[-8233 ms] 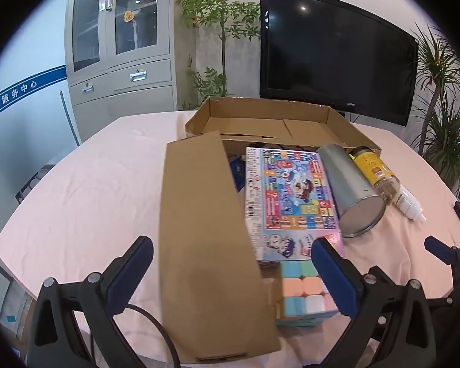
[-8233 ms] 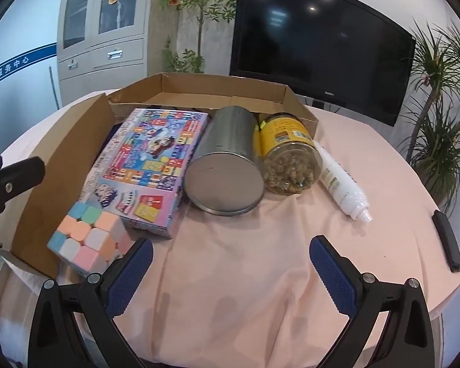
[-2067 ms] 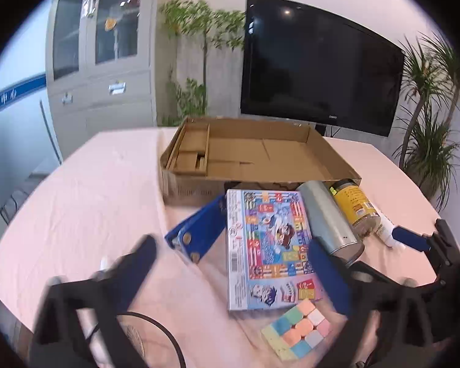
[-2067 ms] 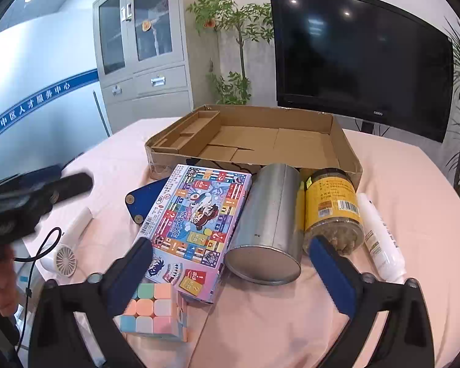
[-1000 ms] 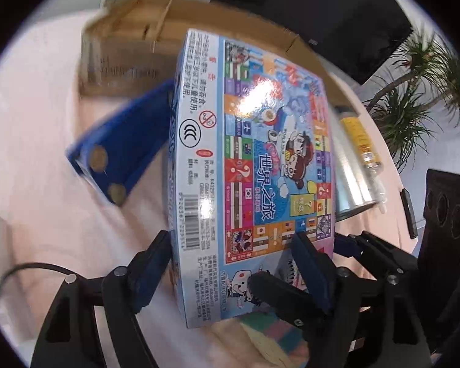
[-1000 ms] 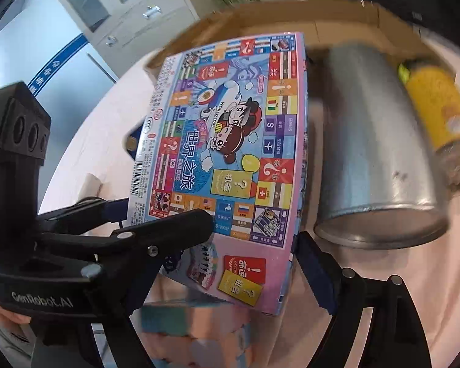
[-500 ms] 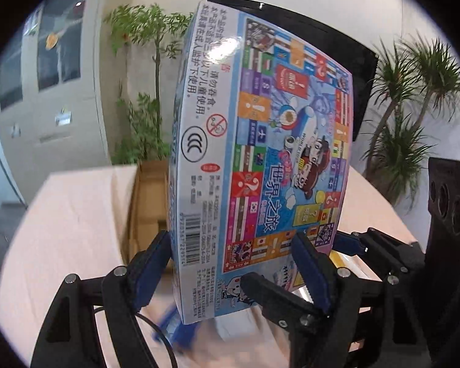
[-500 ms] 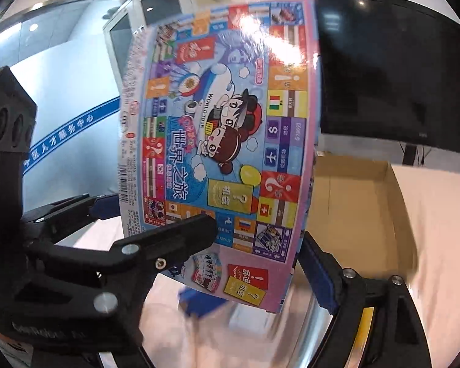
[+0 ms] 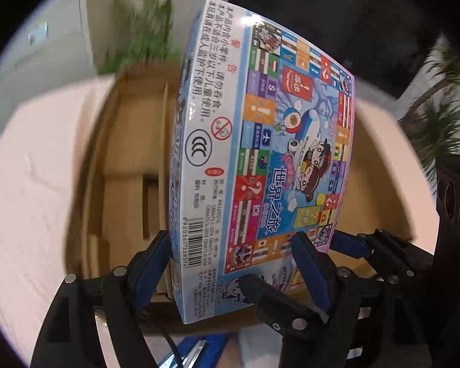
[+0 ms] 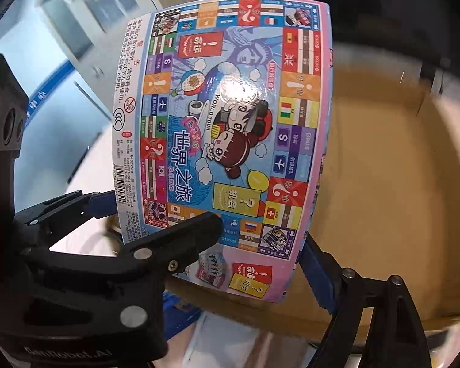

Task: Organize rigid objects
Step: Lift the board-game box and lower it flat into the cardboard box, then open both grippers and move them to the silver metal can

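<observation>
While I look through the left wrist camera, my left gripper (image 9: 230, 263) has the board game box (image 9: 260, 159) between its blue pads, one pad on the white barcode edge at the left and the other over the printed face at the right; its jaws are closing a little on the box, and both pads look to be in contact with it. I see the box held off the table, standing on end and tilted, its printed face toward the lens. Behind and below it lies the open cardboard tray (image 9: 128, 159), which sits on the pink tablecloth (image 9: 36, 168). At the right edge of this view the other tool's black frame and blue fingertips reach the box's pink side. Leafy plants blur in the background on both sides.

Through the right wrist camera, my right gripper (image 10: 260, 260) clasps the same box (image 10: 230, 128) at its lower end: the right blue pad presses the pink edge, while the left finger is hidden behind the left tool's black arm, so I cannot see that contact. The left tool (image 10: 174, 242) crosses the box's lower face here. The box hangs above the tray (image 10: 383, 199), whose brown floor fills the right side. A grey cabinet (image 10: 101, 15) is smeared at upper left.
</observation>
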`<state>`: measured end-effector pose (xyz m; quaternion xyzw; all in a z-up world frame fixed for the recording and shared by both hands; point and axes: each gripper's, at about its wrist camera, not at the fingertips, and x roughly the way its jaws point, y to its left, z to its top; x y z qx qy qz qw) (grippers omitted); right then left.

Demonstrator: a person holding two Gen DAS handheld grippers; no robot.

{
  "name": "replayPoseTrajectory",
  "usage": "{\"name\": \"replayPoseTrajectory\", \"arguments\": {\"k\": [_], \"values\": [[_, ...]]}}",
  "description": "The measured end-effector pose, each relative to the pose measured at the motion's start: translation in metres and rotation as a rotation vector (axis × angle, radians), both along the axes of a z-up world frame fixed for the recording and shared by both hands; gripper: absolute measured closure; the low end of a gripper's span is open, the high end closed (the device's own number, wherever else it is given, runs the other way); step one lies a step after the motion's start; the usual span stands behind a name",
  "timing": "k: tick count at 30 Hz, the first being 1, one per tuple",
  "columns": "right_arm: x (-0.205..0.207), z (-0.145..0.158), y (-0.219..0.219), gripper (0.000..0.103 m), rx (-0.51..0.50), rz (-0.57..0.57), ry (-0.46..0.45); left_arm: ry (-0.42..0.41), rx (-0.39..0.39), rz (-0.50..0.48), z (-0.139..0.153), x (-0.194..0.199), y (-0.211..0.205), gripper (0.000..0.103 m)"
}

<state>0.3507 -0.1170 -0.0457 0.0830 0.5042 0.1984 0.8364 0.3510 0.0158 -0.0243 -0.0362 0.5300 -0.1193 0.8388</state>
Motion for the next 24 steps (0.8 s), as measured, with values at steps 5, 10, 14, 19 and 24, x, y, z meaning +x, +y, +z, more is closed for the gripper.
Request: {"name": "replayPoseTrajectory", "arguments": {"k": [5,10,14,19,24], "values": [[0.012,-0.028,0.008,0.017,-0.047,-0.006,0.094,0.056,0.027,0.004,-0.013,0.0,0.001,0.041],[0.016,-0.031,0.014,0.024,-0.015,0.041,0.176,0.02,0.01,-0.011,0.004,-0.024,0.001,0.041],[0.025,-0.03,0.002,0.028,-0.04,-0.001,0.155,-0.081,-0.02,0.023,0.037,-0.05,0.034,0.041],[0.038,-0.032,-0.006,0.052,-0.058,-0.009,0.146,-0.289,0.027,0.03,0.092,-0.103,0.049,0.041],[-0.031,0.025,-0.023,0.0,-0.102,-0.024,-0.111,-0.483,0.125,0.074,0.162,-0.135,0.052,0.023]]}}
